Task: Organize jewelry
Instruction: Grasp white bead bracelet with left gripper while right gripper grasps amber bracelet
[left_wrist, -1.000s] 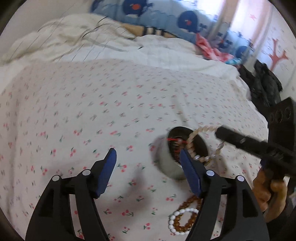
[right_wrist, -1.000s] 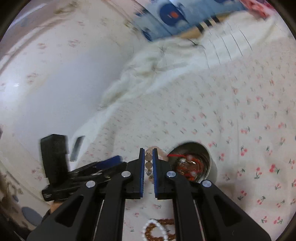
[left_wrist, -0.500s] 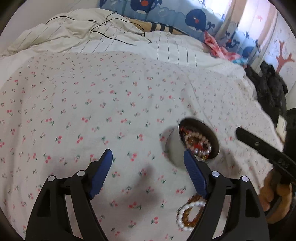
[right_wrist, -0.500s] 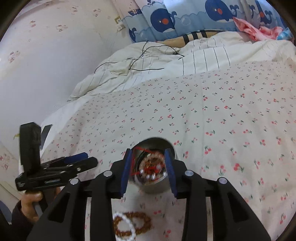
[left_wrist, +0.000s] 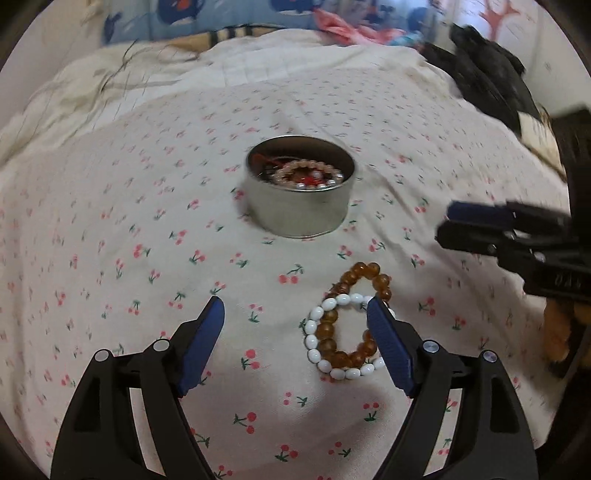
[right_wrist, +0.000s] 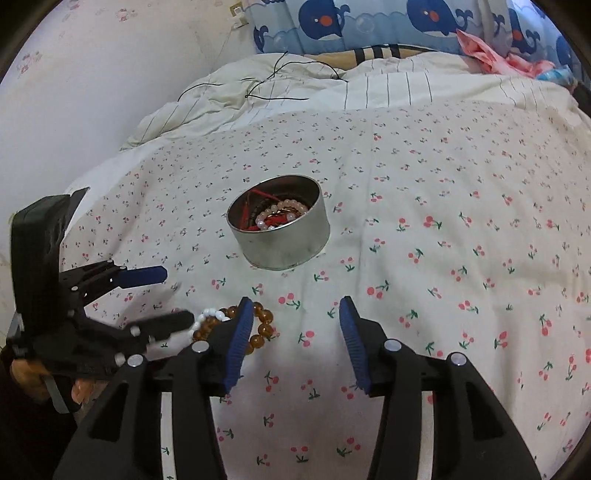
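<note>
A bed filled both views, spread with a cream sheet printed with small cherries, a rumpled striped duvet and whale-patterned pillows behind it. A round metal tin stood upright on the sheet, with a pale pink bead bracelet and red cord lying inside it. Nearer the cameras, an amber bead bracelet and a white bead bracelet lay overlapped on the sheet. The left gripper hovered over them with its jaws spread wide, gripping nothing, the bracelets just inside its right-hand finger. The right gripper held nothing; its jaws had just been opening, only bare sheet between them.
</note>
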